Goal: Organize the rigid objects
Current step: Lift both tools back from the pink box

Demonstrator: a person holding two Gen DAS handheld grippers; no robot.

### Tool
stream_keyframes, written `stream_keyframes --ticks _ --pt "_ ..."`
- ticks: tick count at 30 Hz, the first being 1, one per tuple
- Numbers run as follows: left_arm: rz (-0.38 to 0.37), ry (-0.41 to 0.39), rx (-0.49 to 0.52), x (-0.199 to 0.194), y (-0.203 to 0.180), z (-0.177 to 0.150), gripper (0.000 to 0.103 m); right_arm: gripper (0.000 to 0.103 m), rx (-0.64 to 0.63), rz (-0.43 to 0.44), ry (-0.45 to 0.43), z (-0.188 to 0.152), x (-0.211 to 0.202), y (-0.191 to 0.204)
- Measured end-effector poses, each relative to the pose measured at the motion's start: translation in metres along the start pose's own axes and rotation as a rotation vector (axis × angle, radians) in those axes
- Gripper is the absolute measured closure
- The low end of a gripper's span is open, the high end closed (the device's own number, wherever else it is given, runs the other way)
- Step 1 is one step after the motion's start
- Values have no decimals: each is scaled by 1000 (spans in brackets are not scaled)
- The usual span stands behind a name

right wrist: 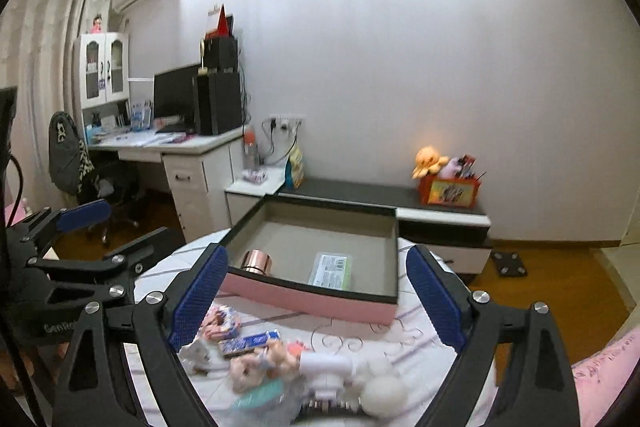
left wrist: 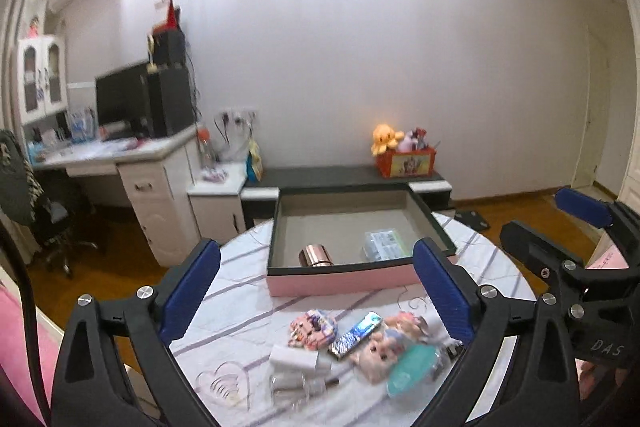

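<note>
1. Two tools up over the near edge of the bench (left wrist: 240, 259), both spread wide with nothing between the pads. Left tool (left wrist: 316, 291) and right tool (right wrist: 316, 295) both point slightly down toward the box; each shows in the other's view, left tool at far left of the right view, right tool at far right of the left view.
2. Box (left wrist: 344, 279): pink outside, dark rim, grey inside, sits mid-bench beyond the loose pile. Already in it: a copper tin (left wrist: 316, 255) at the near left, a flat packet (left wrist: 384, 245) at the near right, well apart from each other. Rest of the box floor is bare.
3. Still loose on the bench, near side, bunched and touching: a pink toy block set (left wrist: 314, 329), a shiny blue phone-like slab (left wrist: 354, 335), doll figures (left wrist: 384, 347), a teal round thing (left wrist: 412, 367), a white block (left wrist: 296, 357), clear small bits at the near edge (too blurred to name). Right view adds a white ball (right wrist: 386, 395), blurred.
4. Step, as I judge it: between picks. Two items stowed, most of the pile left.
5. Next move calls for: pick one item at the pile's edge, e.g. the white block, drop the tool down over it, pads either side, then close.
6. Watch: pile is tight, so a wide approach likely nudges neighbours. Doll figures are irregular; grip the body, not a limb.
</note>
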State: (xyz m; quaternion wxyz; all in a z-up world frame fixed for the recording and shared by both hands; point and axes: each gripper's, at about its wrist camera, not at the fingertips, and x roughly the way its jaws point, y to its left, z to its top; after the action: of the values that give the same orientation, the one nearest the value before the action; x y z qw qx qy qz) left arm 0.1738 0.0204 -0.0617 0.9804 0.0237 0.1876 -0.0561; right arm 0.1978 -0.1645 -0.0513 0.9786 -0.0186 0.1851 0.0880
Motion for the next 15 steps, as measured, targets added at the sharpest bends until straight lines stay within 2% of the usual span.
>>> stream_keyframes --ticks 7,15 --pt "55 -105 15 -77 -7 -9 4 11 -22 -80 -118 -14 -83 12" --pt "67 -195 10 -128 -19 -13 2 11 -32 -115 -181 -22 -135 20"
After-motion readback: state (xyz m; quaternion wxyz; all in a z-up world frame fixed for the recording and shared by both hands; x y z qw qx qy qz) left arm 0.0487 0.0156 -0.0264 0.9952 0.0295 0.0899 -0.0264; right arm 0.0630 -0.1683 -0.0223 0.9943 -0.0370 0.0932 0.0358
